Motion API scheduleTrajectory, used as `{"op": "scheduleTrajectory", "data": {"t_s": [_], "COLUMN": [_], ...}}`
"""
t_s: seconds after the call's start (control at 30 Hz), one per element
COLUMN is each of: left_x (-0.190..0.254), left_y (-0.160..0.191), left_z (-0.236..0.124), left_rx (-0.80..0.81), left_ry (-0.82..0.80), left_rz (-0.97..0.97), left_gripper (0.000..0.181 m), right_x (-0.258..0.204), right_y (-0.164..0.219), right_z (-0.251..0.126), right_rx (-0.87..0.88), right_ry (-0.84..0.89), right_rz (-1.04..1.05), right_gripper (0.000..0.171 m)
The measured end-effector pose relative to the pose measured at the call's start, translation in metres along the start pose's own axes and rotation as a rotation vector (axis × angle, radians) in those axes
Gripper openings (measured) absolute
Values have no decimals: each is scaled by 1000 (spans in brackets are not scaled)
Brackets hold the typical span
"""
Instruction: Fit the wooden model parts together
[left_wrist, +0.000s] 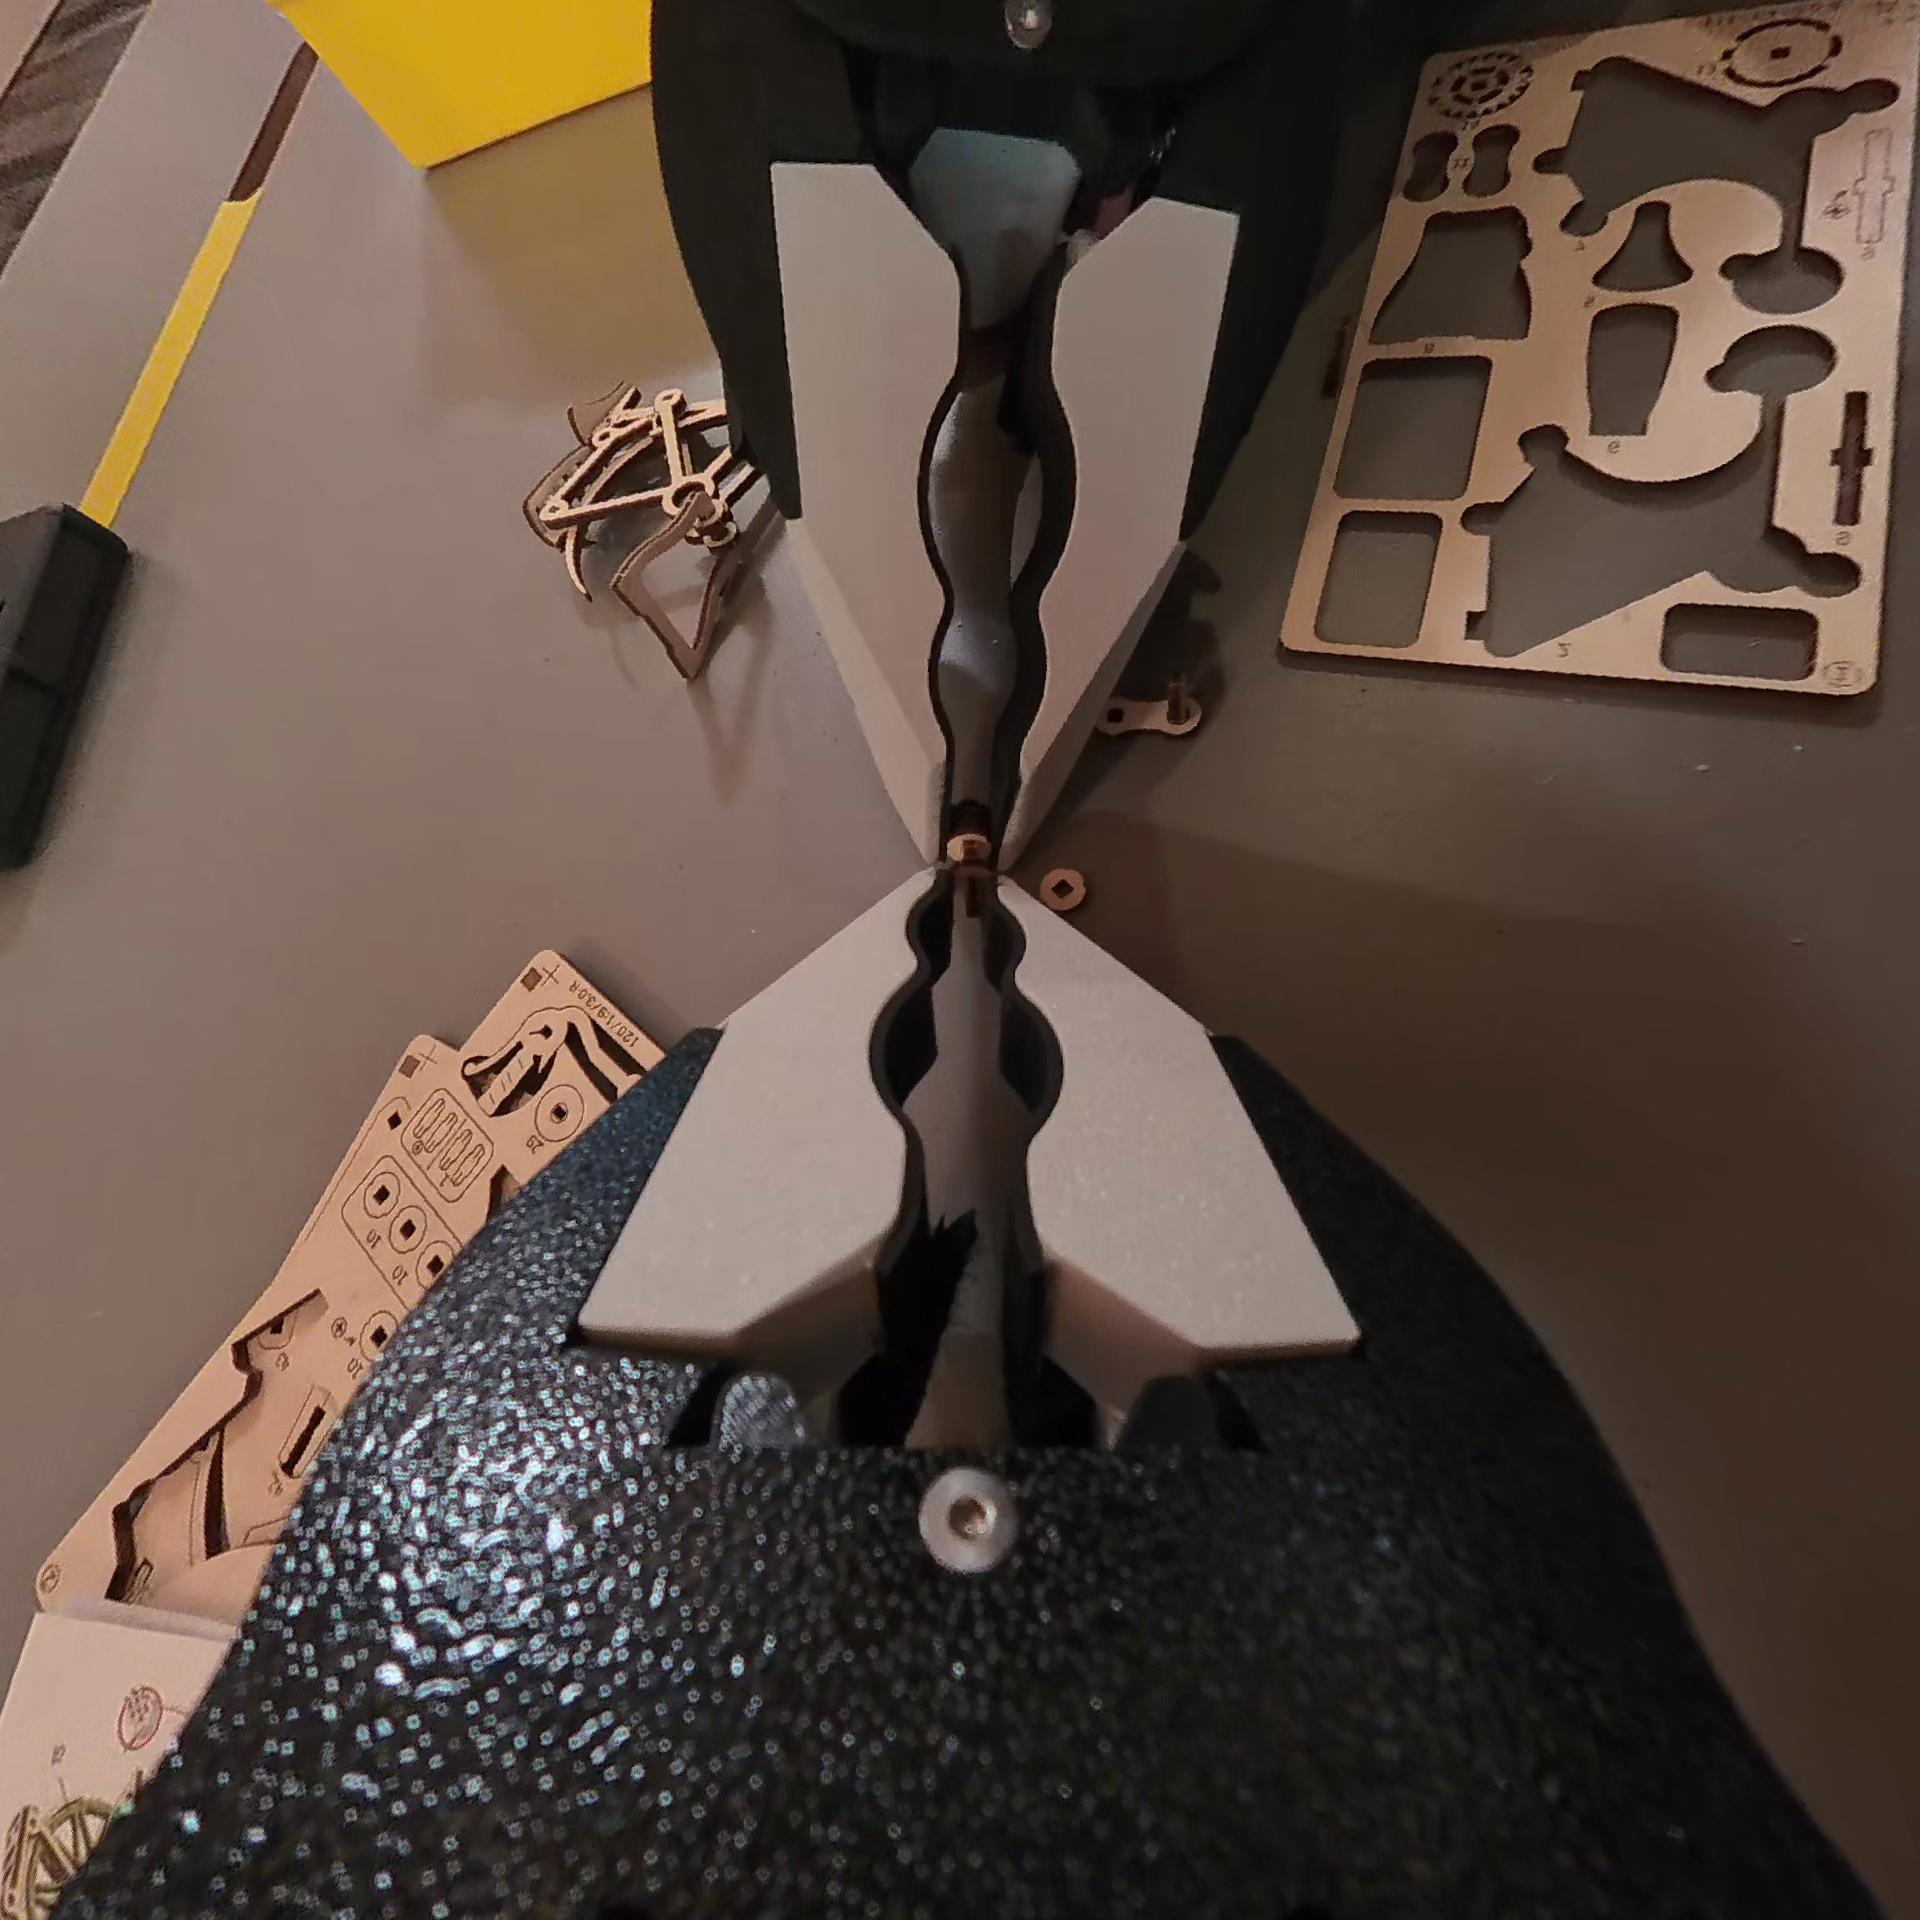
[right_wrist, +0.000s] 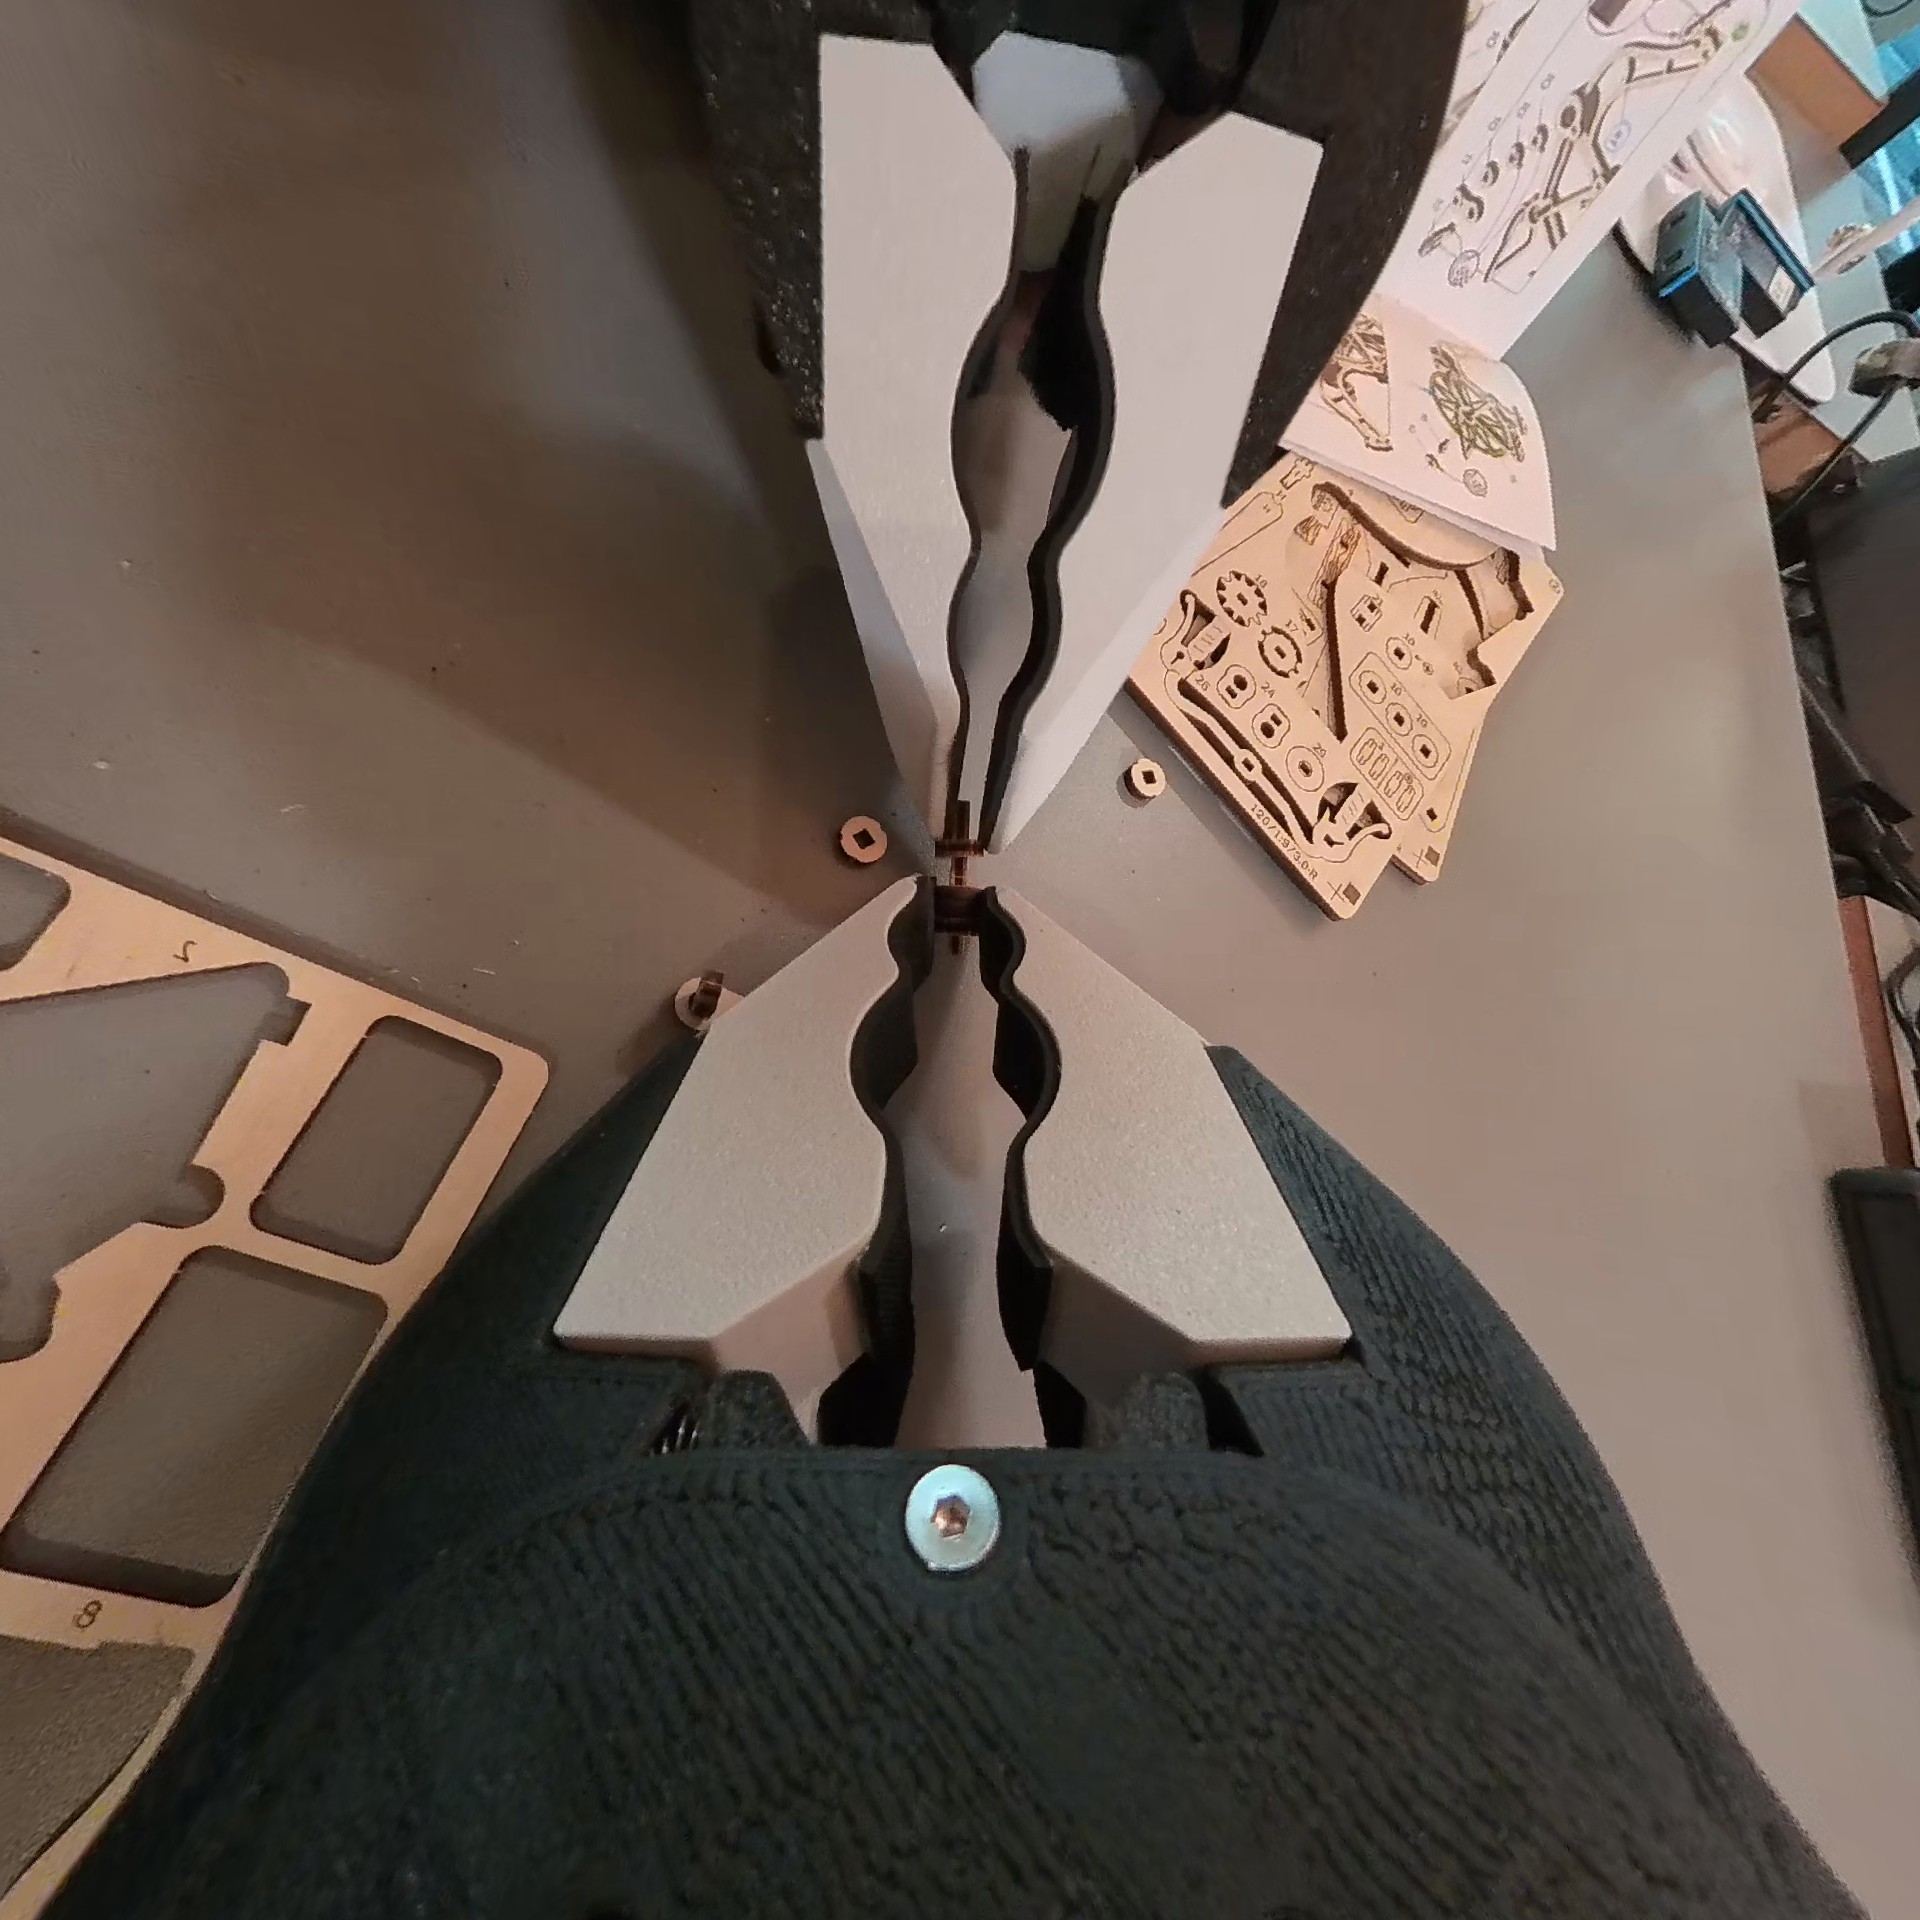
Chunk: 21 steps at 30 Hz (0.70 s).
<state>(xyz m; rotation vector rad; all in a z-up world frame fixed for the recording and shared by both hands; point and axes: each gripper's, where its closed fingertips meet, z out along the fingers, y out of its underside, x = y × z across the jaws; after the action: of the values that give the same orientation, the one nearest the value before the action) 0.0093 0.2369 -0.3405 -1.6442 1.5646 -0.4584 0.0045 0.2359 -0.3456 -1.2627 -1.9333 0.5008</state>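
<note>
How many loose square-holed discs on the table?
2, in the right wrist view: one disc left of the right tongs, one right, beside the part sheets. Others may be hidden.

Two tiny light-brown wooden model pieces meet tip to tip above the bench: one (left_wrist: 972, 831) pinched far side, the other (left_wrist: 975, 896) near side, touching.

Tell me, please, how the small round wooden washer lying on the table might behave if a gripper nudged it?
The washer looks thin and tiny, so probably very light and would slide easily on the smooth table. Lying flat, it seems unlikely to roll, but hard for fingers to pick up.
</note>
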Motion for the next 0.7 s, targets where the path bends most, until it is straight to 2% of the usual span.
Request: {"op": "scheduleTrajectory", "data": {"t_s": [0.2, 0.7], "left_x": [-3, 1], "left_y": [0, -4], "left_z": [-3, -4], "left_rx": [8, 64], "left_ry": [-56, 10], "left_rz": [33, -4], "left_gripper": [3, 1], "right_x": [3, -1], "right_y": [1, -1], "right_z": [1, 1], "right_rx": [15, 47], "right_ry": [10, -28], "right_rz": [12, 43], "right_gripper": [6, 6]}}
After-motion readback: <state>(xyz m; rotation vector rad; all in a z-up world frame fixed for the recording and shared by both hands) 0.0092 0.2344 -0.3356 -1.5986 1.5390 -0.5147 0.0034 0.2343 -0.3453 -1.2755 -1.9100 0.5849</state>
